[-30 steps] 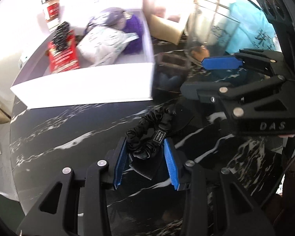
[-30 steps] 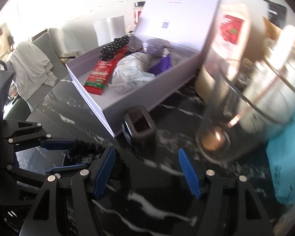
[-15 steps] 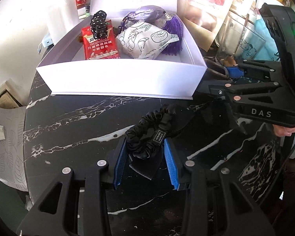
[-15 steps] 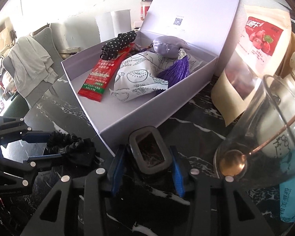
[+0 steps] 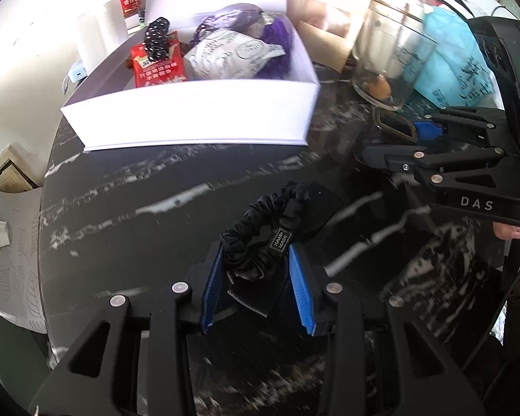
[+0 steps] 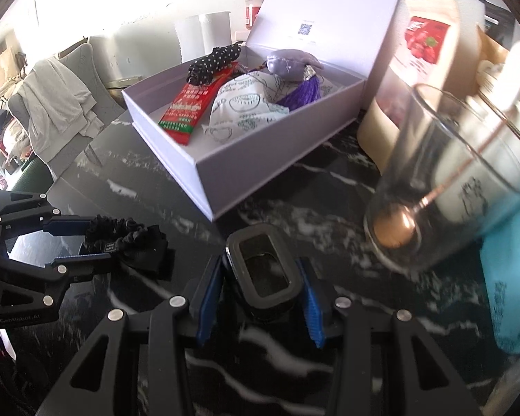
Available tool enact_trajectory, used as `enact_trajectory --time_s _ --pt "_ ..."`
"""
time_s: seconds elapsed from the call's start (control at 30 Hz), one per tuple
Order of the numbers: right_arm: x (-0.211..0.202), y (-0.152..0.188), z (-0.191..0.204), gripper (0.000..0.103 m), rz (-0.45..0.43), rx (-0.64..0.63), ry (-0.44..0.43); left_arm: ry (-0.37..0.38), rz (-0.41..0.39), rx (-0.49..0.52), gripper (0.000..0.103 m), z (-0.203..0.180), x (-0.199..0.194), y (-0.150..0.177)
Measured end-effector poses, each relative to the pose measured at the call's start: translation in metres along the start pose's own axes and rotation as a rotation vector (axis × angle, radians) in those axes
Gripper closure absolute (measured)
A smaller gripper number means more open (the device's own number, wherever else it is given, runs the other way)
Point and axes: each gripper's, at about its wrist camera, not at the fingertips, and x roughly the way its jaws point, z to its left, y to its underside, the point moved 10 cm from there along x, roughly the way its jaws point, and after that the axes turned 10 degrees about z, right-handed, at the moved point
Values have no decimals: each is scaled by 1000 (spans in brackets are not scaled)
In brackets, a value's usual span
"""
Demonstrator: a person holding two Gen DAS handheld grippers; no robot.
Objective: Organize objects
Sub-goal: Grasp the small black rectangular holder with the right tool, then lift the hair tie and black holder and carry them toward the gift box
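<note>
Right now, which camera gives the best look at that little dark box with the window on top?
The right wrist view: the small dark case sits centered and close between the right gripper pads, its top window facing the lens. The left wrist view shows only an edge of it, far off and partly hidden.

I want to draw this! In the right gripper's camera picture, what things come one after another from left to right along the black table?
Black scrunchie → small dark rectangular container → clear glass with a spoon → blue bag.
</note>
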Motion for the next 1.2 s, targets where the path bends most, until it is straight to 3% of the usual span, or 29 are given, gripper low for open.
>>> enact_trajectory --time_s 0.2,0.6,0.63,0.73,1.0,1.03,1.1,1.13,1.2 --pt "-14 31 5 60 10 12 -3 3 4 24 67 -19 -17 40" --pt "-37 80 27 60 19 1 -8 -1 6 57 66 -54 -13 58" --pt "-38 82 28 60 18 -1 -9 4 3 58 63 -55 -13 59" --pt "-40 85 31 60 12 -8 -6 -1 -1 70 35 -56 -8 56" --pt "-28 90 35 52 14 -9 3 28 -74 122 34 -61 -2 41" --pt "-28 90 36 51 9 -9 1 31 -77 125 34 -61 -2 41" --pt "-27 89 37 51 0 -7 7 38 -70 147 48 -64 -3 40" --pt "-27 88 37 51 -5 -5 12 40 -67 150 59 -64 -4 39" --pt "-27 88 37 51 -16 1 22 39 -68 145 67 -64 -5 39"
